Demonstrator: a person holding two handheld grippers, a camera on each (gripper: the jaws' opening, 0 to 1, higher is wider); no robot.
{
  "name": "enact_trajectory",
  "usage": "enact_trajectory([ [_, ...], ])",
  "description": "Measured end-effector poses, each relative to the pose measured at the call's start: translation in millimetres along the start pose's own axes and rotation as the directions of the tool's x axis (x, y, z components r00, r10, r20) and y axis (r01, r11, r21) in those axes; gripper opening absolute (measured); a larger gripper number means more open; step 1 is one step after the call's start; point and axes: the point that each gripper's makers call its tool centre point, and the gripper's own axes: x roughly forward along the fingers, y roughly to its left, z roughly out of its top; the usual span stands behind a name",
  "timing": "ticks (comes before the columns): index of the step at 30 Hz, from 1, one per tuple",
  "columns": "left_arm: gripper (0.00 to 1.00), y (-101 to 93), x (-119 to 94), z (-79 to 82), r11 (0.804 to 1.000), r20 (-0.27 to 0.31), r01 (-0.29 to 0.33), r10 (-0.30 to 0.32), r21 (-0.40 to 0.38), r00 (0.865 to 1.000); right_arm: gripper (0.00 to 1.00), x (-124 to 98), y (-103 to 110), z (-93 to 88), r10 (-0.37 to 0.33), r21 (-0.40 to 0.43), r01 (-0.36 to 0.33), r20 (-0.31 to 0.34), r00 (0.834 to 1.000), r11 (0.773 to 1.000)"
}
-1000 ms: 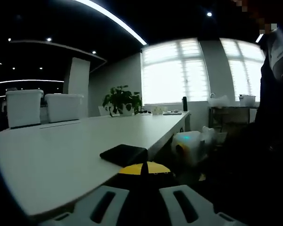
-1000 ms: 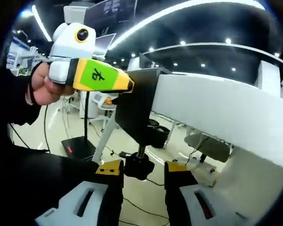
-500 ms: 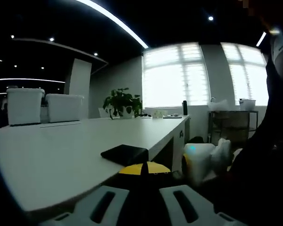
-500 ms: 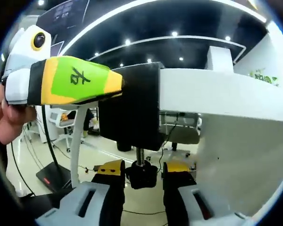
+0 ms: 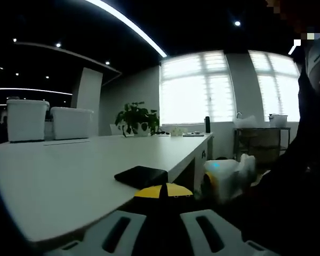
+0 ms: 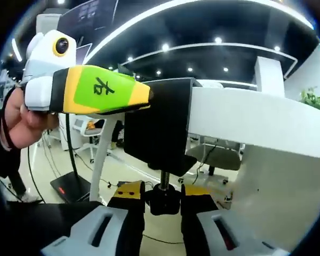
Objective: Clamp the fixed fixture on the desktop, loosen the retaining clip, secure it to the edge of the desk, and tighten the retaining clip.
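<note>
At the near edge of the long white desk (image 5: pixel 85 170), in the left gripper view, the left gripper (image 5: pixel 161 193) is seen with its yellow-tipped jaws pressed against the black clamp-type fixed fixture (image 5: pixel 141 176), whose flat top plate lies on the desk surface at that edge. Whether the jaws are fully closed on it cannot be told from that view. In the right gripper view the same gripper (image 6: pixel 141 101), with green-and-yellow nose and white body, is held in a person's hand (image 6: pixel 26 120) and is placed against the upper left of the fixture (image 6: pixel 162 125), which is wrapped around the desk edge (image 6: pixel 256 117).

Beneath the desk edge, the right gripper (image 6: pixel 162 194) is recorded with its yellow-tipped jaws pinched on the black round knob of the retaining clip (image 6: pixel 164 198); the threaded screw (image 6: pixel 164 178) is seen rising from the knob into the fixture's underside.

Just beyond the desk's side, the right gripper's white body (image 5: pixel 224 176) is visible in the left gripper view.

Towards the far left edge of the desk, two white rectangular bins (image 5: pixel 48 121) are noted; at the far end, a green potted plant (image 5: pixel 137 116) and a dark slim bottle (image 5: pixel 207 124). Bright windows (image 5: pixel 197 85) are recorded behind.
</note>
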Motion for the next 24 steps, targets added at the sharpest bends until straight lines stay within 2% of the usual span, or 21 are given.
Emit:
enact_trajectory([
  [4,0.02,-0.4,0,-0.2,1.000,-0.011,-0.002,0.002,0.008,1.000,0.23,1,4,0.8,0.120,-0.018,-0.120,0.007,0.993,0.993],
  [5,0.02,-0.4,0,-0.2,1.000,-0.010,-0.002,0.002,0.008,1.000,0.23,1,7,2.0,0.147,-0.050,-0.146,0.013,0.989,0.988],
  [8,0.02,-0.7,0,-0.7,1.000,-0.008,-0.006,0.006,0.012,1.000,0.23,0,12,2.5,0.241,-0.048,-0.240,0.017,0.970,0.970],
  [10,0.02,-0.8,0,-0.8,1.000,-0.008,-0.004,0.004,0.014,1.000,0.23,1,14,2.9,0.270,-0.073,-0.268,0.014,0.963,0.961],
  [14,0.02,-1.1,0,-0.8,1.000,-0.011,-0.002,0.002,0.019,1.000,0.23,2,16,3.6,0.320,-0.071,-0.318,0.017,0.947,0.945],
  [15,0.02,-1.3,0,-0.8,1.000,-0.011,-0.003,0.003,0.018,1.000,0.23,0,18,2.2,0.336,-0.107,-0.332,0.018,0.942,0.937],
  [19,0.02,-2.0,1,-0.9,1.000,-0.011,-0.006,0.006,0.013,1.000,0.24,0,21,2.4,0.350,-0.118,-0.345,0.025,0.937,0.931],
  [22,0.02,-4.7,3,-1.3,1.000,-0.021,-0.006,0.007,0.017,1.000,0.25,0,20,2.8,0.308,-0.111,-0.304,0.023,0.951,0.946],
  [23,0.02,-4.9,3,-1.2,1.000,-0.024,-0.007,0.007,0.018,1.000,0.26,0,17,3.5,0.277,-0.126,-0.272,0.024,0.961,0.954],
  [24,0.02,-5.0,3,-1.3,1.000,-0.026,-0.007,0.008,0.016,1.000,0.28,-1,14,2.4,0.236,-0.103,-0.233,0.015,0.972,0.967],
])
